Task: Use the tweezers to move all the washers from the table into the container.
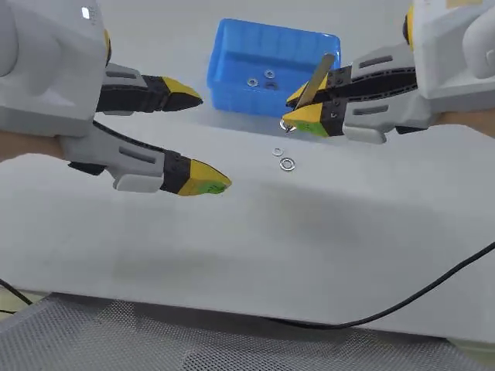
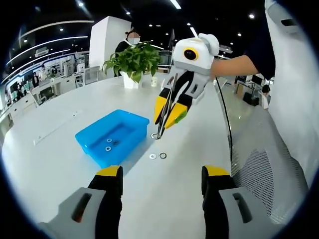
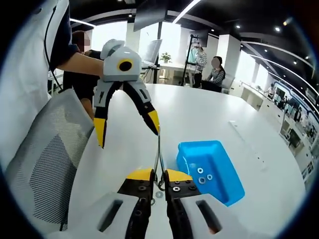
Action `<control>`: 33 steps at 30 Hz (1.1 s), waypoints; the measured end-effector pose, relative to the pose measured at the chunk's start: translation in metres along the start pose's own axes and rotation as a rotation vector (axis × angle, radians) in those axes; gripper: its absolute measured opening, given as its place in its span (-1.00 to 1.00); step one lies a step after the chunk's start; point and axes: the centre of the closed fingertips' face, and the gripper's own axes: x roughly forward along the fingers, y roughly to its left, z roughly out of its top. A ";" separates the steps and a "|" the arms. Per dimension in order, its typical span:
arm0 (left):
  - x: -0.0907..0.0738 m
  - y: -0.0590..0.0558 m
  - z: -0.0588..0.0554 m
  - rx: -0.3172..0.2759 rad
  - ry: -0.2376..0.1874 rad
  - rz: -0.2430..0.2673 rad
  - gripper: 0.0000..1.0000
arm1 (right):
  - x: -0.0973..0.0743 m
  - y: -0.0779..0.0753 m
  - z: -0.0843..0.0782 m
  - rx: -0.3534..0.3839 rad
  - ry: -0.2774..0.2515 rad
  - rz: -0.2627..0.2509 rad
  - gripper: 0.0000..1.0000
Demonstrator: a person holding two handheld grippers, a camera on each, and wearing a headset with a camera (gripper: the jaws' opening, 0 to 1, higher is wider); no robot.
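Just short of the blue plastic tub [image 1: 232, 99], your right gripper [image 1: 300, 109] clamps slim metal tweezers [image 1: 318, 77], tips down at a small silver washer [image 1: 288, 126].

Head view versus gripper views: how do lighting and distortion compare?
Head view: soft even light, faint shadows, washers sharp on the table. Left gripper view: fisheye bending, ceiling lights as bright spots. Right gripper view: same bending, bright windows behind.

bright, even overhead light | soft shadows on table [image 1: 309, 232] | fisheye edge warping, sharp focus
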 end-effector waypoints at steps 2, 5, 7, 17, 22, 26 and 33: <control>0.000 0.000 0.000 -0.001 -0.004 0.003 0.40 | -0.003 -0.004 0.005 -0.003 0.001 -0.007 -0.81; -0.001 0.001 0.001 -0.006 -0.019 0.012 0.40 | -0.007 -0.013 0.011 0.015 -0.011 -0.015 -0.81; -0.003 0.003 0.003 -0.010 -0.030 0.019 0.40 | -0.008 -0.024 0.014 0.027 -0.026 -0.035 -0.81; -0.004 0.005 0.002 -0.023 -0.061 0.025 0.43 | 0.003 -0.066 0.012 0.023 0.029 -0.065 -0.81; -0.005 0.010 -0.008 -0.026 -0.032 0.033 0.47 | 0.021 -0.082 -0.004 0.027 0.068 -0.057 -0.81; -0.006 0.018 -0.010 -0.045 -0.043 0.055 0.53 | 0.032 -0.097 -0.022 0.032 0.102 -0.071 -0.81; 0.001 0.020 -0.015 -0.063 -0.031 0.061 0.54 | 0.048 -0.107 -0.047 0.033 0.152 -0.072 -0.81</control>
